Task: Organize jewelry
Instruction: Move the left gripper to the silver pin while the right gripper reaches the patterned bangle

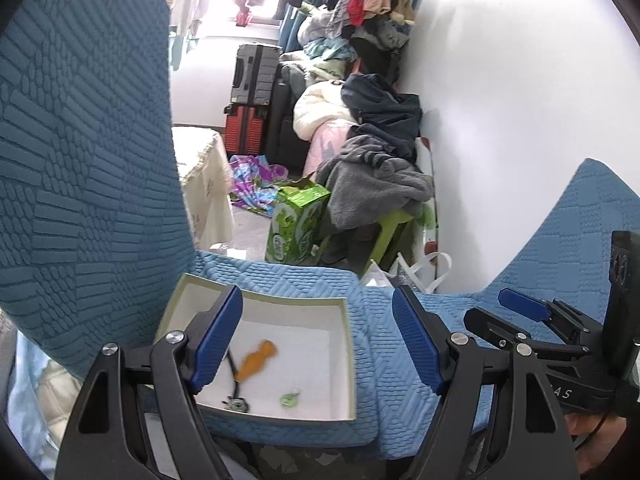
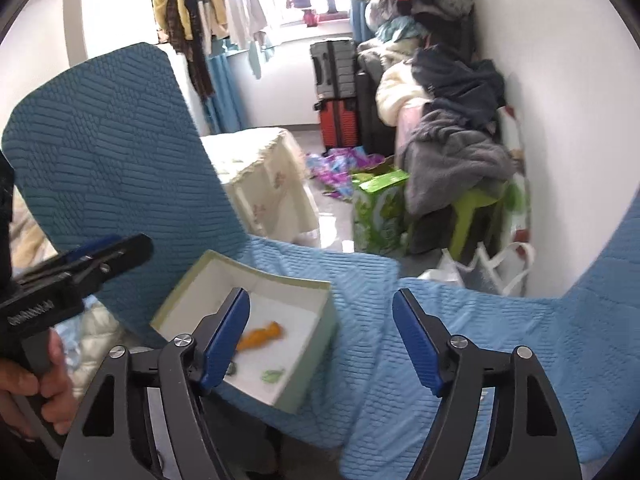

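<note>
A shallow pale green box (image 1: 256,304) with a white lining sits on a blue-covered chair seat (image 1: 304,280). In it lie an orange pendant (image 1: 258,359), a small green piece (image 1: 289,399) and a dark piece on a black cord (image 1: 236,400). My left gripper (image 1: 318,344) is open and empty, hovering over the box's right side. My right gripper (image 2: 322,344) is open and empty, just right of the box (image 2: 320,322); the orange pendant (image 2: 262,336) and green piece (image 2: 273,375) show inside. The right gripper also shows in the left wrist view (image 1: 524,312).
The chair's tall blue back (image 1: 88,160) stands left of the box. A second blue-covered seat (image 2: 500,360) lies to the right. Beyond are a green carton (image 1: 296,224), a green stool with piled clothes (image 1: 380,184), suitcases (image 1: 252,100) and a white wall (image 1: 520,120).
</note>
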A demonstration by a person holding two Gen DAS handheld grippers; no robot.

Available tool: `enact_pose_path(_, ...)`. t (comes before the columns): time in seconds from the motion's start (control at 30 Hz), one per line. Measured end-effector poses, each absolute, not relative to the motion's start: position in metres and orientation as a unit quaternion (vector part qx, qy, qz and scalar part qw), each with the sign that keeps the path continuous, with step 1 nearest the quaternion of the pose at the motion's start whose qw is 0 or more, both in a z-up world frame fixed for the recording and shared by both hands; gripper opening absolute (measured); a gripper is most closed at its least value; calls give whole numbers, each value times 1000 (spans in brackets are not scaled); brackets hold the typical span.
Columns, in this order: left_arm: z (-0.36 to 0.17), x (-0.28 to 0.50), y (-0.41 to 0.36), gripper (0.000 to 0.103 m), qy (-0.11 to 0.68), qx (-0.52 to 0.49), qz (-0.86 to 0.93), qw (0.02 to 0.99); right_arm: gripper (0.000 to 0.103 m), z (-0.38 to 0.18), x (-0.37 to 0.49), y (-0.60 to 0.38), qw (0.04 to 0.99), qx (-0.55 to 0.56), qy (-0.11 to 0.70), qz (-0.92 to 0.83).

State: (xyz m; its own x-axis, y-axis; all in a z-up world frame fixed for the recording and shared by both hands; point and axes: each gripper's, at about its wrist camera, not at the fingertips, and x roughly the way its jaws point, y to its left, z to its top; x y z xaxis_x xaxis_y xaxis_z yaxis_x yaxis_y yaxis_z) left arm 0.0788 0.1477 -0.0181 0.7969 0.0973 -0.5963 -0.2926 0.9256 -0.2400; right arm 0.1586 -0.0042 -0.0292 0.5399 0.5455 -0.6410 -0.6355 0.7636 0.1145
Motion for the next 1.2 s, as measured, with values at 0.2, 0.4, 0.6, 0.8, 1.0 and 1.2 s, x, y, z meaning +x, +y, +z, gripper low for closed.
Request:
enact_pose_path(0.2,-28,92,113,77,309,-152,78,936,77,-33,160,-47,892,-51,324,311)
enact_pose_path(0.4,-43,104,78,77,310,-146,39,939,85,-45,164,-95,913,-27,311,261)
enact_pose_path(0.6,-75,123,38,77,329,-150,1,932,85,-67,170,-143,927,-5,303,221)
enact_pose_path(0.8,-115,151,-5,74,364,-151,-59,917,85,-109,182,-195,930,14,322,178)
enact_pose_path(1.0,-163,184,-45,56,414,-154,-109,891,84,-156,197,-233,921,24,358,152)
enact_pose_path(1.2,-204,209,-76,40,448,-137,-136,873,61,-200,227,-249,893,47,416,167)
